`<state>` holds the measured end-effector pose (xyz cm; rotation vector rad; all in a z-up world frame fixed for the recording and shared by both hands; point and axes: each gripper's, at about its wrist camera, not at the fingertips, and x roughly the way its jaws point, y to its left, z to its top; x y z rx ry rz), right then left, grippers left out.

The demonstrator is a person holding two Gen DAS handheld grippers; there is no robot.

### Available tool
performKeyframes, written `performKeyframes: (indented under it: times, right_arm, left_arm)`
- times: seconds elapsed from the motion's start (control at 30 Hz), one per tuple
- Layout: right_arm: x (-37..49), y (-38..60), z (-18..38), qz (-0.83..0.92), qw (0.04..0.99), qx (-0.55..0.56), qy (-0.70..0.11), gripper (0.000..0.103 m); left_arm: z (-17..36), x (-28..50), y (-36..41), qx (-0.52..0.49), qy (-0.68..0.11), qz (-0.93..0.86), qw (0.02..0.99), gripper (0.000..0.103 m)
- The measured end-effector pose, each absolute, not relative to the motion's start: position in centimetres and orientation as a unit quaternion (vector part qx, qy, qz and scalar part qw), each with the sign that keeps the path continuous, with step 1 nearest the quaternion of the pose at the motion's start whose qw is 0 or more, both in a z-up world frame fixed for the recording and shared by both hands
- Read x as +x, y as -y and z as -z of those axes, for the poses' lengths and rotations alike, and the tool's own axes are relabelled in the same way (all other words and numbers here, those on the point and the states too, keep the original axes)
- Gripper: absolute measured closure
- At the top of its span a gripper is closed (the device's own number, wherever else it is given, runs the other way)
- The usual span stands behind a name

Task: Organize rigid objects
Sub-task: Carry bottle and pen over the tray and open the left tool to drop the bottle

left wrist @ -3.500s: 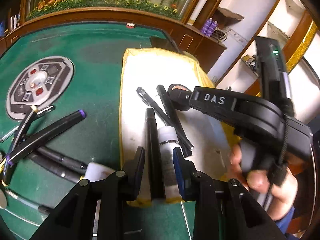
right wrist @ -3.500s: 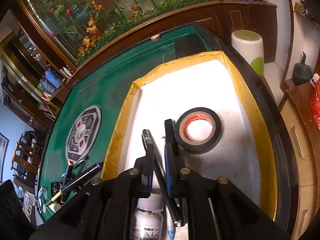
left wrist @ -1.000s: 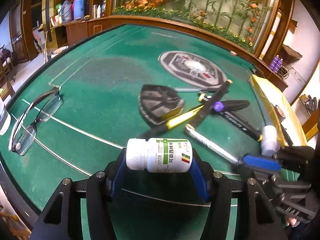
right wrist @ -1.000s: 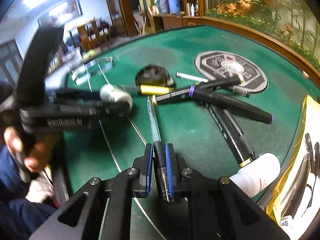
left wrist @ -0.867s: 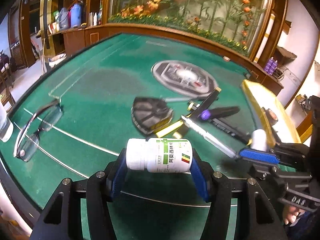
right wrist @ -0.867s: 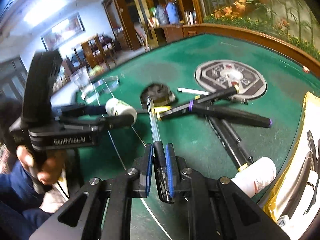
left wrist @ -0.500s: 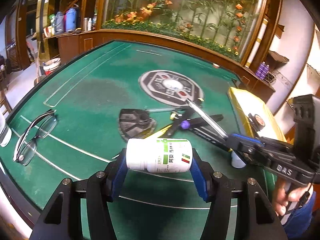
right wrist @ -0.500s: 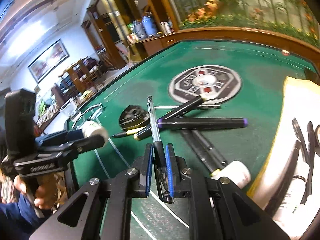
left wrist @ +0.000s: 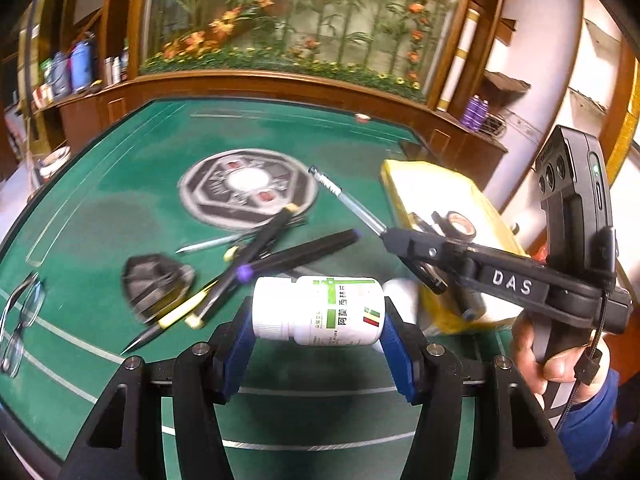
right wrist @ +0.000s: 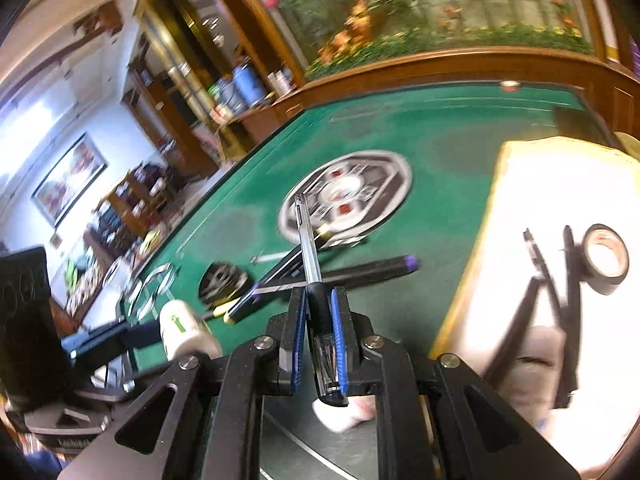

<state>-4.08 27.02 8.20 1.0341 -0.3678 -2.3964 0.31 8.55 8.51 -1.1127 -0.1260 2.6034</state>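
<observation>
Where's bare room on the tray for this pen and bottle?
Bare: the tray's far end, beyond the tape roll. Crowded: its near end, with black pens and a bottle. Left of it, markers pile on the felt.

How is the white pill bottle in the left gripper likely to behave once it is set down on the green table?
The pill bottle is held sideways across the left gripper, so released that way its round body would probably roll. Its smooth plastic looks stiff and may be slippery. Its weight cannot be judged.

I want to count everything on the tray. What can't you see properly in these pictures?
- Tray, right wrist view: motion blur and glare smear the pens beside the tape roll.
- Tray, left wrist view: the right gripper covers its near end.
- Glasses, left wrist view: cut by the edge.
</observation>
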Motion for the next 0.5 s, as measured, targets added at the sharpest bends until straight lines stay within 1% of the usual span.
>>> performKeyframes:
  times: [0.13,0.37,0.5]
  right_arm:
    - [-4.8,-31.0,-8.9,0.894,0.195,0.365,0.174,0.091]
    - [-5.8,-38.8,-8.8,0.912,0.025,0.357,0.198,0.091]
    - [-6.7,-41.4,-7.5,0.899,-0.023,0.38,0.217,0.091]
  left_arm:
    - [-9.4,-1.2,-11.8,-0.39,0.041,-0.9,0.191,0.041]
    - [-9.3,-3.8,-19.1,-0.402,0.024,-0.881,0.25,0.041]
    - [-8.2,-4.6,-22.4,-0.415,0.007,-0.869,0.268,0.041]
